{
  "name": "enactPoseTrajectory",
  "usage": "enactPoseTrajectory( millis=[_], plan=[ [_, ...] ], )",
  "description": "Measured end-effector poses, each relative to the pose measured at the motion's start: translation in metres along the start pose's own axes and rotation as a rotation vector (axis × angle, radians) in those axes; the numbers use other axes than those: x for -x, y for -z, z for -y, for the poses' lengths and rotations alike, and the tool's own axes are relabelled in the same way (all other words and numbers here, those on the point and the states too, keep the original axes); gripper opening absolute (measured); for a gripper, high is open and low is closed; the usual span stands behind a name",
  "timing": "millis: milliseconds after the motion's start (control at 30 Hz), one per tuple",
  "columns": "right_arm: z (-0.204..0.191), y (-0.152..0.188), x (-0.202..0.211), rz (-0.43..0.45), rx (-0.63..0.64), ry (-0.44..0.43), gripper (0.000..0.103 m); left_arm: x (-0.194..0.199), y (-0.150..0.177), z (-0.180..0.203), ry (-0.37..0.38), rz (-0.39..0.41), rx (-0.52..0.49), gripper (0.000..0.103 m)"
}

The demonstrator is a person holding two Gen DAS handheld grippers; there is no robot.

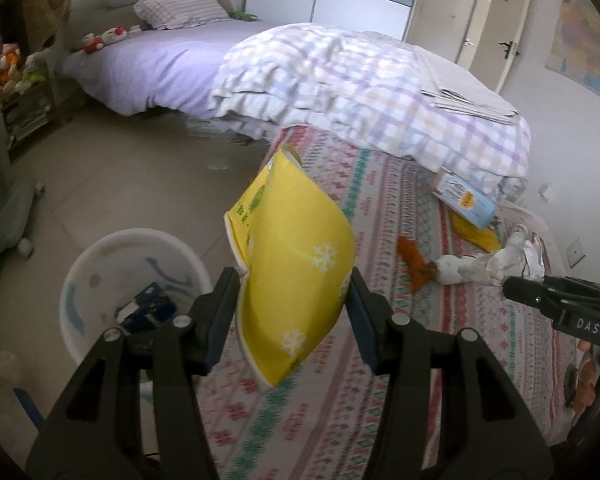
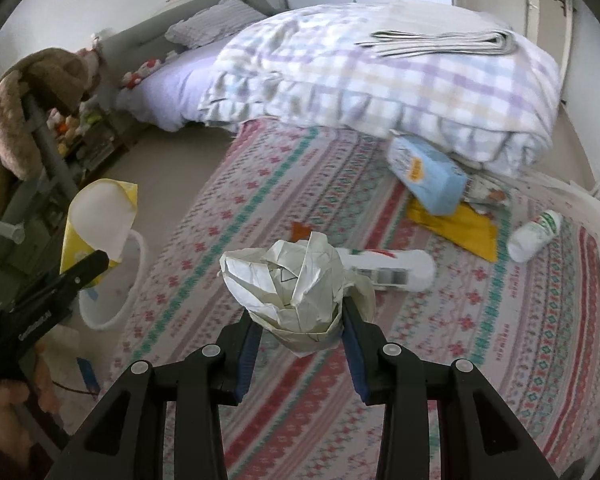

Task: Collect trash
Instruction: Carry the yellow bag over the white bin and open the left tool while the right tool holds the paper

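A bedroom: a bed with a checked quilt (image 1: pixel 360 80), a tiled floor, and a patterned rug (image 2: pixel 260 184) strewn with litter. The step in hand looks like carrying two pieces to the white bin (image 1: pixel 100 256), which stands on the tiles at the rug's edge and already holds a dark blue carton.

The left gripper (image 1: pixel 296 304) clamps a glossy yellow bag (image 1: pixel 292 264), soft and curved, printed with snowflakes, hanging just beside the bin's rim. The right gripper (image 2: pixel 300 320) pinches a crumpled ball of paper (image 2: pixel 288 280), stiff and creased, over the rug.

Next, I judge, each load must be brought above the bin's mouth and let go.

Still on the rug: a pale blue box (image 2: pixel 424 176), a flat yellow packet (image 2: pixel 460 224), a white bottle (image 2: pixel 534 234), a white tube (image 2: pixel 396 268).
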State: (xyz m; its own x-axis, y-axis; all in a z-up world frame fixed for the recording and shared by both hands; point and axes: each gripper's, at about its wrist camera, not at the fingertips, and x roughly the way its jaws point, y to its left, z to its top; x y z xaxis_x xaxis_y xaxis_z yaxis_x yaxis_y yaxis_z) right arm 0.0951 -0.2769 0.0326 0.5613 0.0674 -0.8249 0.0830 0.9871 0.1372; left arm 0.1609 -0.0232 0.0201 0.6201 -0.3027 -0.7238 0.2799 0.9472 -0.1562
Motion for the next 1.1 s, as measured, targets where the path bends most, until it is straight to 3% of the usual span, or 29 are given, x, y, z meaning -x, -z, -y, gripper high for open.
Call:
enactPoseTrajectory(
  millis=[533, 800, 1100],
  plan=[
    [-0.067, -0.009, -0.038, -0.043, 0.075, -0.098, 0.040, -0.004, 0.003, -0.074, -0.119, -0.038, 0.140, 0.057],
    [-0.097, -0.009, -0.053, -0.054, 0.113, -0.136, 0.040, -0.016, 0.011, -0.099, -0.202, -0.104, 0.189, 0.057],
    [-0.127, -0.008, -0.065, -0.064, 0.138, -0.165, 0.040, -0.016, 0.017, -0.116, -0.243, -0.142, 0.215, 0.081]
  ],
)
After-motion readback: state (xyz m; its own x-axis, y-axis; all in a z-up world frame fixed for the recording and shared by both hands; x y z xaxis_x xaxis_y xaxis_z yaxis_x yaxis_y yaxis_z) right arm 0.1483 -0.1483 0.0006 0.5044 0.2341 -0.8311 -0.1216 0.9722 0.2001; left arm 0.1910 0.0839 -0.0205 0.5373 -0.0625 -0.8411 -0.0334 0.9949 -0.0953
